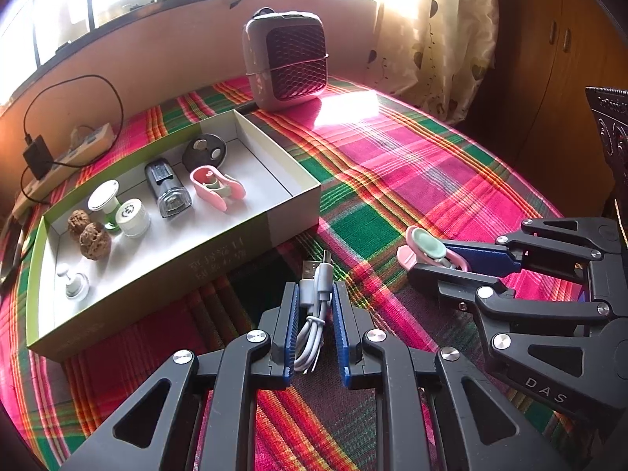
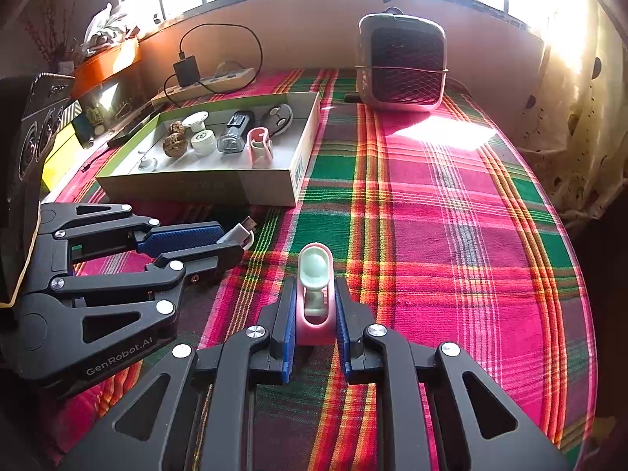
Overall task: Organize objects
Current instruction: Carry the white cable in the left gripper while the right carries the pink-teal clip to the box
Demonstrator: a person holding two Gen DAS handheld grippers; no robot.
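Most small items already lay in the open cardboard box, while the left gripper was clamped on a coiled white USB cable and the right gripper on a pink-and-green clip, both over the plaid cloth, not yet boxed.

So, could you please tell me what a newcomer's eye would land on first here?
Probably the bright pink and green plaid cloth covering the table. Next, the open box of small items at the left, and the two grippers in front: the left gripper clamps a coiled white cable, the right gripper a pink clip.
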